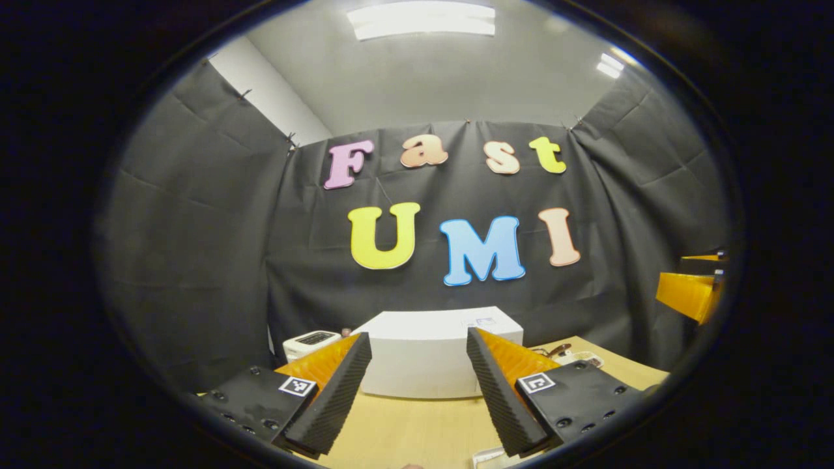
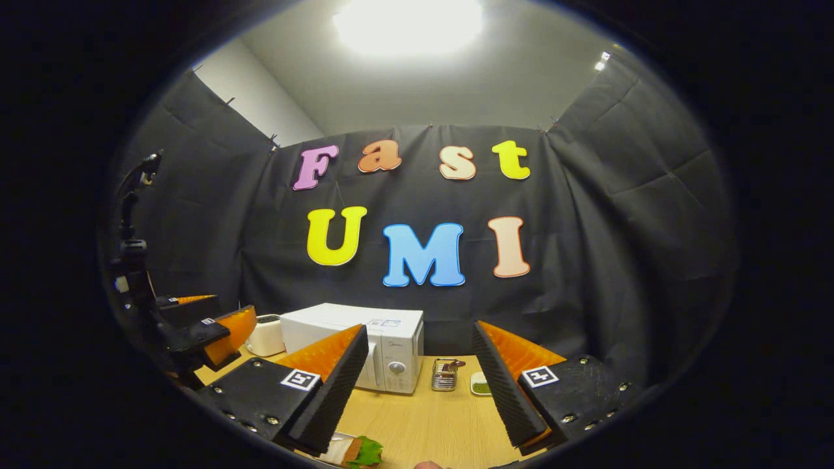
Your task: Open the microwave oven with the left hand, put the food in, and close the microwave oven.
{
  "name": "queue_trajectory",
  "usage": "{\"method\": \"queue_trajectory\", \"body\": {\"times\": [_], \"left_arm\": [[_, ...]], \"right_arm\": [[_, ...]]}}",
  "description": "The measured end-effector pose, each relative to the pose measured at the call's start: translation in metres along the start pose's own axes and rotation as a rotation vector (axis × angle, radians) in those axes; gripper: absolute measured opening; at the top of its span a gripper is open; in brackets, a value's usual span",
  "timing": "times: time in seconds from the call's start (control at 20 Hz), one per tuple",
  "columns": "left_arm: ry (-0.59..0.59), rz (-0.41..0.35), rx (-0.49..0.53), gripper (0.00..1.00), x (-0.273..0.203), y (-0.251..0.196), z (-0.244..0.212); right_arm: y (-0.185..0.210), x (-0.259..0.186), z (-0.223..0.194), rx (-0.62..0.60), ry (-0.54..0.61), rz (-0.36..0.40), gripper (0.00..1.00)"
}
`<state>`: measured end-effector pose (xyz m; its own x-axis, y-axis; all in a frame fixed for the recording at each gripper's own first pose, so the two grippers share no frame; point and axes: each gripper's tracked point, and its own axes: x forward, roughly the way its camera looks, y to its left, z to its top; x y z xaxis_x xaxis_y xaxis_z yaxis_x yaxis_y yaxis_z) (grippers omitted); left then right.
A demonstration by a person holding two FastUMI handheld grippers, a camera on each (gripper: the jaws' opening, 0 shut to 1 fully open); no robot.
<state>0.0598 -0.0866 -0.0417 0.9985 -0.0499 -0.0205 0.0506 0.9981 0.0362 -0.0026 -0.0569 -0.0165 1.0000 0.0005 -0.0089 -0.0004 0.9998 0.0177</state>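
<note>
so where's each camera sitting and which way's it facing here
Left gripper view: rides the left gripper, faces the microwave head-on; own open fingers show below.
Right gripper view: rides the right gripper, faces the microwave from its right; own open fingers, with the left gripper at far left.
Shared: microwave, wooden table.

Ceiling light panel (image 2: 409,26) glares overhead; booth evenly lit, sharp, edges fisheye-bent.

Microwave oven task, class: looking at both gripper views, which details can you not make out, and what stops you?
- Microwave door, right gripper view: partly behind the right gripper; latch state unclear.
- Food, right gripper view: cut off by the bottom edge; type unclear.
- Microwave front, left gripper view: flanked by the left gripper, washed out.
- Small rack contents: too small.
</note>
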Motion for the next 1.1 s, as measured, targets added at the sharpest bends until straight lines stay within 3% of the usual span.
{"method": "queue_trajectory", "body": {"times": [0.25, 0.75, 0.95, 1.0, 1.1], "left_arm": [[0.005, -0.084, 0.009, 0.96, 0.069, -0.019, -0.028], [0.140, -0.278, 0.024, 0.96, 0.179, -0.092, -0.135], [0.181, -0.320, 0.030, 0.94, 0.211, -0.116, -0.170], [0.196, -0.328, 0.028, 0.88, 0.218, -0.121, -0.180], [0.224, -0.337, 0.037, 0.86, 0.234, -0.129, -0.200]], "right_arm": [[-0.004, 0.012, -0.002, 0.001, 0.001, -0.071, 0.96], [-0.040, 0.029, -0.015, -0.051, 0.060, -0.318, 0.96], [-0.056, 0.025, -0.023, -0.074, 0.100, -0.411, 0.96], [-0.059, 0.024, -0.025, -0.084, 0.109, -0.431, 0.96], [-0.063, 0.022, -0.028, -0.104, 0.130, -0.463, 0.96]]}}
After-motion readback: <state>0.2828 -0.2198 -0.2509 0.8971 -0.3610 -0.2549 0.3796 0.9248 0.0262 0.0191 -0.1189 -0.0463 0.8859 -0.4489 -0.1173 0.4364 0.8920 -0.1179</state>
